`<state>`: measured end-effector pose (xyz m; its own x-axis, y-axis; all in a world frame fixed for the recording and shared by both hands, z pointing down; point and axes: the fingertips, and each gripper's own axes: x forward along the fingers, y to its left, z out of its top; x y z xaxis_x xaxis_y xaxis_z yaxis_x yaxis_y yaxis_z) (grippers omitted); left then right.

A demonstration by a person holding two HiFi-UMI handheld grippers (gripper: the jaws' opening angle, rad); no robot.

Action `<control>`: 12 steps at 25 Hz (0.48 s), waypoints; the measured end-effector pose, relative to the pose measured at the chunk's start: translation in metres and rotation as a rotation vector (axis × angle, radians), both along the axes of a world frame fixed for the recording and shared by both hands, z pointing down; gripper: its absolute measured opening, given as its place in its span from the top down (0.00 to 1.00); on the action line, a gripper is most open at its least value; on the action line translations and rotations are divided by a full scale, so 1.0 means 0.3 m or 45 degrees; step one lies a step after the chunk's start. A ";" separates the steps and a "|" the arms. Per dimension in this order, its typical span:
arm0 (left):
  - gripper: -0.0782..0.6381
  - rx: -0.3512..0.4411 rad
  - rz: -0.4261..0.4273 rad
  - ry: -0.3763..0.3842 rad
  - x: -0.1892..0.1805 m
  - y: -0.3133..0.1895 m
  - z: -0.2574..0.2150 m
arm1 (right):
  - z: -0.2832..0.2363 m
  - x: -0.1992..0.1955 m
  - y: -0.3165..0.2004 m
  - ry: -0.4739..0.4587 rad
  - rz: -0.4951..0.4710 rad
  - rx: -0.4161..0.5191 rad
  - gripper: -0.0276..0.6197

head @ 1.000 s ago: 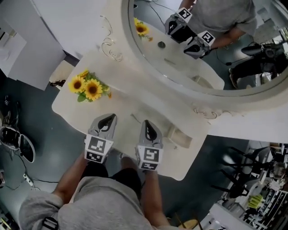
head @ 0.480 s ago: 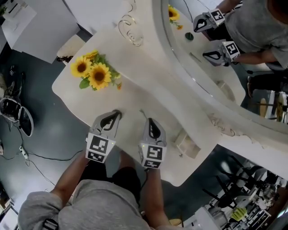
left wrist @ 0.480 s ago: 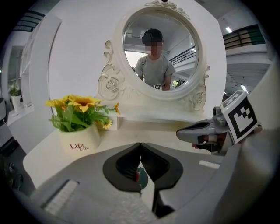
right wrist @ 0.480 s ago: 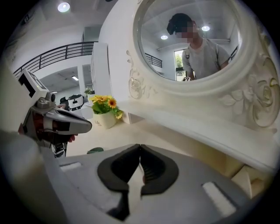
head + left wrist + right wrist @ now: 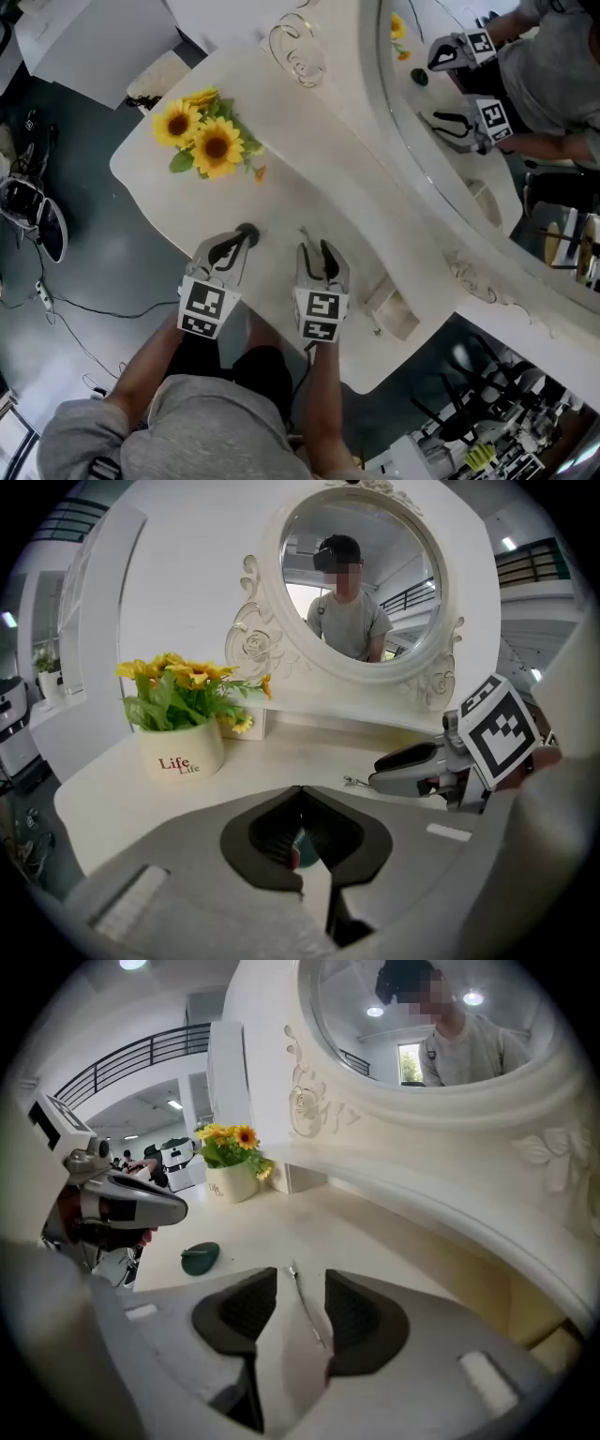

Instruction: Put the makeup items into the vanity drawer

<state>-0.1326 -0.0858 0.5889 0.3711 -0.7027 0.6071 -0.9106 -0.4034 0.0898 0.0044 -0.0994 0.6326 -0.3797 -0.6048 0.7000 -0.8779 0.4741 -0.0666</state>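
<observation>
A small dark green round compact lies on the cream vanity top. My left gripper hovers over it with its jaws shut tip to tip. In the left gripper view the compact shows through the gap behind the closed tips. From the right gripper view the compact lies flat on the top, under the left gripper's nose. My right gripper is opening its jaws. A thin metal tool lies on the vanity between the jaws, and the pads stand clear of it.
A white pot of sunflowers stands at the back left of the vanity. The big oval mirror rises along the right. A small cream open box sits at the vanity's right end, right of my right gripper. Grey floor and cables lie beyond the left edge.
The right gripper's jaws have gone from shut to spread apart. Both grippers have edged forward onto the vanity top, and the left one's tips now reach the green compact.
</observation>
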 end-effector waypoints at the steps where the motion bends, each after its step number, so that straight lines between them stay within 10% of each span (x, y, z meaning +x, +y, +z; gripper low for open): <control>1: 0.88 -0.002 -0.003 -0.001 -0.001 0.001 0.004 | 0.006 -0.004 -0.001 0.007 -0.011 -0.010 0.70; 12: 0.88 -0.009 -0.028 -0.007 -0.024 0.010 0.010 | 0.049 -0.020 0.003 0.058 -0.064 -0.118 0.77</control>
<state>-0.1398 -0.0828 0.5920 0.3519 -0.7066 0.6139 -0.9199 -0.3823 0.0872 -0.0016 -0.0985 0.6474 -0.3742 -0.5178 0.7693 -0.8563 0.5114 -0.0724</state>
